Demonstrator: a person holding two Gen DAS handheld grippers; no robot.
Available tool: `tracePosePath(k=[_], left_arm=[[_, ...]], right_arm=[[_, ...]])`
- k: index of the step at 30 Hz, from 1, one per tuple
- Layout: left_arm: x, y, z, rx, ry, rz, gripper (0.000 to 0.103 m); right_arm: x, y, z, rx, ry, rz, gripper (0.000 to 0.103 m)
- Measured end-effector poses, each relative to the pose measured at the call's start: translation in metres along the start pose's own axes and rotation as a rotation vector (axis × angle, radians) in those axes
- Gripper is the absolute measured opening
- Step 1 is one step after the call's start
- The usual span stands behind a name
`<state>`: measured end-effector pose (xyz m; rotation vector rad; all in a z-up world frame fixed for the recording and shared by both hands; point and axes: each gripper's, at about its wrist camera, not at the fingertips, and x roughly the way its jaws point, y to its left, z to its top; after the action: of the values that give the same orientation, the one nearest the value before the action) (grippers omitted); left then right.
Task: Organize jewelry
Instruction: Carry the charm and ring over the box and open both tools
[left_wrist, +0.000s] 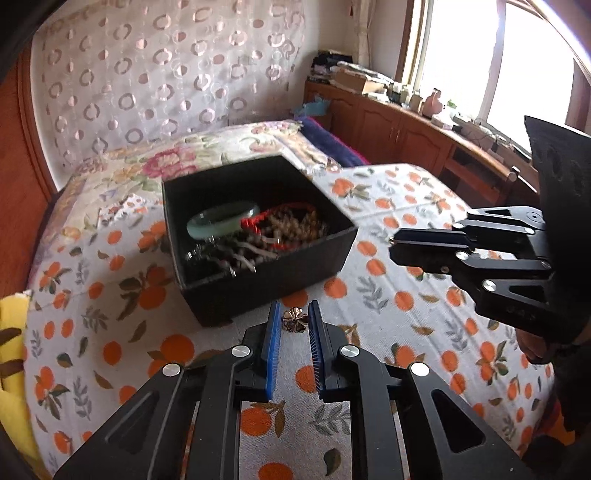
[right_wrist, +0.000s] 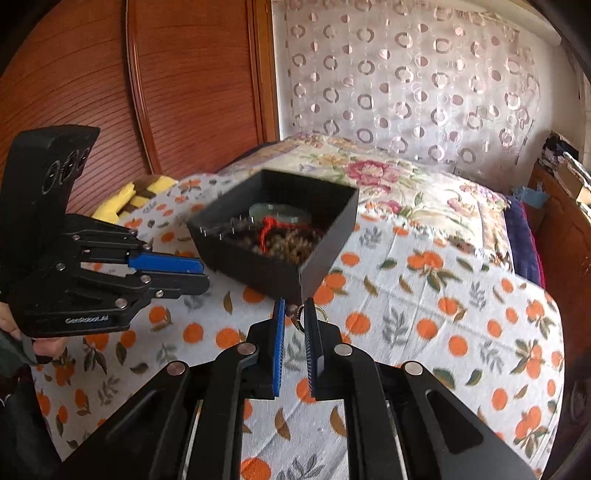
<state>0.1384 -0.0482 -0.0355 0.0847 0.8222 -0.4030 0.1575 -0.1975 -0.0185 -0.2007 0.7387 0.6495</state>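
Left wrist view is showing the left gripper (left_wrist: 294, 320) pinching a small flower-shaped metal piece (left_wrist: 294, 319) just before the black box (left_wrist: 221, 291) — the right gripper (right_wrist: 296, 314) is gripping a ring with a bead (right_wrist: 297, 314), seen only in its own view. Inside the box, a green bangle (left_wrist: 221, 220) is lying beside red cord and beads (left_wrist: 284, 225).

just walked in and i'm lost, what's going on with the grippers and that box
A person is sorting jewelry on a bed with two handheld grippers. The left gripper holds a small flower-shaped piece, and the right gripper grips a ring-like trinket. Both sit just in front of the open black box, which already contains a green bangle and beads.
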Motion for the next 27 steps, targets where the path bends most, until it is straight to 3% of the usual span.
tracePosePath(k=[6, 16, 23, 27], left_arm=[[-0.024, 0.005, 0.014, 0.003, -0.058, 0.023, 0.014], [-0.038, 0.030, 0.031, -0.038, -0.106, 0.093, 0.014], [-0.028, 0.042, 0.041, -0.054, -0.109, 0.106, 0.014], [-0.018, 0.045, 0.050, -0.054, -0.108, 0.120, 0.014]], right_arm=[[-0.001, 0.003, 0.026, -0.027, -0.053, 0.012, 0.012], [0.035, 0.000, 0.065, -0.033, -0.077, 0.043, 0.012], [0.054, -0.013, 0.068, 0.020, -0.057, 0.070, 0.012], [0.057, -0.011, 0.063, 0.005, -0.059, 0.054, 0.018]])
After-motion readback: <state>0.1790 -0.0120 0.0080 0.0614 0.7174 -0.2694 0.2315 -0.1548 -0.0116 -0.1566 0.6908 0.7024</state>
